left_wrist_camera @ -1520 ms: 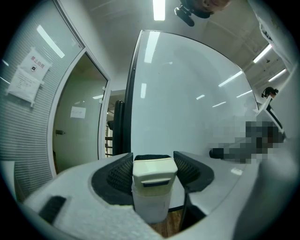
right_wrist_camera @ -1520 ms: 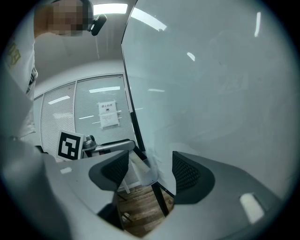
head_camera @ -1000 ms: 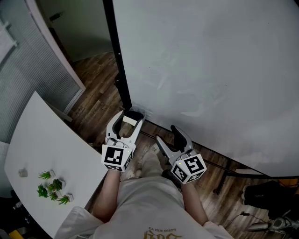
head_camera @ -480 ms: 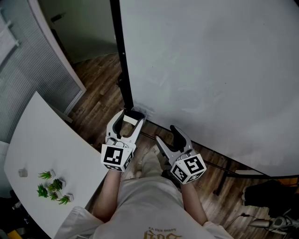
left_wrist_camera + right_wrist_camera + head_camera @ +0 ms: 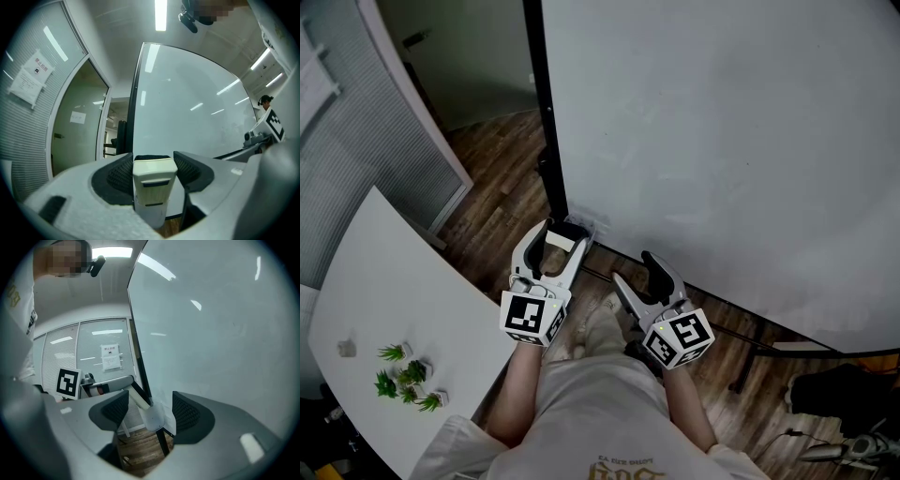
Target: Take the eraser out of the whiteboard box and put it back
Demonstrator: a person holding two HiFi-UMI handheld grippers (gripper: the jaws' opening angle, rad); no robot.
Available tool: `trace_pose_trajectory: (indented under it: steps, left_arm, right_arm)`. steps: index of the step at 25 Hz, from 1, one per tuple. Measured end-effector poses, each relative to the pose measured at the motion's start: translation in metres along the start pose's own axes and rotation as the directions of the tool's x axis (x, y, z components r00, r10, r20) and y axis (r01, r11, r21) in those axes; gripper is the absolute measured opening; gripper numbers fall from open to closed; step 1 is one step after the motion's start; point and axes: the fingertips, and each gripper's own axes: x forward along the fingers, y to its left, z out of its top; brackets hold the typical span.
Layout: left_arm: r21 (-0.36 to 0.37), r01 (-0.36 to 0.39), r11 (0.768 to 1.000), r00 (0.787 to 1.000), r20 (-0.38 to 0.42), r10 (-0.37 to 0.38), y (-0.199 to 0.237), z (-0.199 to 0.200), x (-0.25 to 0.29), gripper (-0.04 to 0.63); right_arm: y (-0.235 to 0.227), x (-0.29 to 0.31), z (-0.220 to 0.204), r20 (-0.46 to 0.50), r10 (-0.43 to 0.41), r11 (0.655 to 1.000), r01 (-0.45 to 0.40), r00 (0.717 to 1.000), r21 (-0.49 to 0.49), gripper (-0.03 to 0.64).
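The head view looks steeply down from over the person: whiteboard (image 5: pixel 722 141) at upper right, table (image 5: pixel 384 281) at lower left, left gripper (image 5: pixel 563 234) and right gripper (image 5: pixel 636 269) at lower centre. The left gripper view looks level along its jaws, close on the eraser (image 5: pixel 154 174), toward the whiteboard. The right gripper view looks level and leftward. All three share the whiteboard's black edge (image 5: pixel 546 122).

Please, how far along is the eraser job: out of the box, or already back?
Done: the left claw is shut on the eraser. In hand: the eraser stands at the whiteboard box, its lower end seemingly inside; whether leaving or returning, I cannot tell. Left: release it in the box. The right claw is open, empty.
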Motion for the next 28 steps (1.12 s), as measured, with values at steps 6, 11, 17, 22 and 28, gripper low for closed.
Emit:
trace_pose_trajectory:
  steps: [6,11,17,22,28]
  left_arm:
    - [-0.002,0.001,1.0,1.0,0.006,-0.001,0.0,0.004,-0.001,0.265]
    - [0.004,0.003,1.0,1.0,0.016,-0.003,-0.001,0.009,-0.004,0.265]
    - [0.011,0.005,1.0,1.0,0.023,-0.005,-0.002,0.014,-0.009,0.265]
    - [0.014,-0.003,1.0,1.0,0.03,0.003,0.0,0.02,-0.019,0.265]
    - [0.024,-0.011,1.0,1.0,0.029,0.011,0.0,0.022,-0.031,0.265]
  right_arm:
    - [0.002,-0.001,0.002,0.004,0.004,1.0,-0.004,1.0,-0.006,0.295]
    - [0.004,-0.002,0.004,0.012,0.005,1.0,-0.005,1.0,-0.013,0.295]
    - [0.005,0.0,0.003,0.015,0.008,1.0,-0.008,1.0,-0.013,0.295]
    - [0.011,0.001,0.002,0.017,0.017,1.0,-0.016,1.0,-0.011,0.295]
    - [0.017,0.002,-0.001,0.012,0.027,1.0,-0.027,1.0,-0.009,0.295]
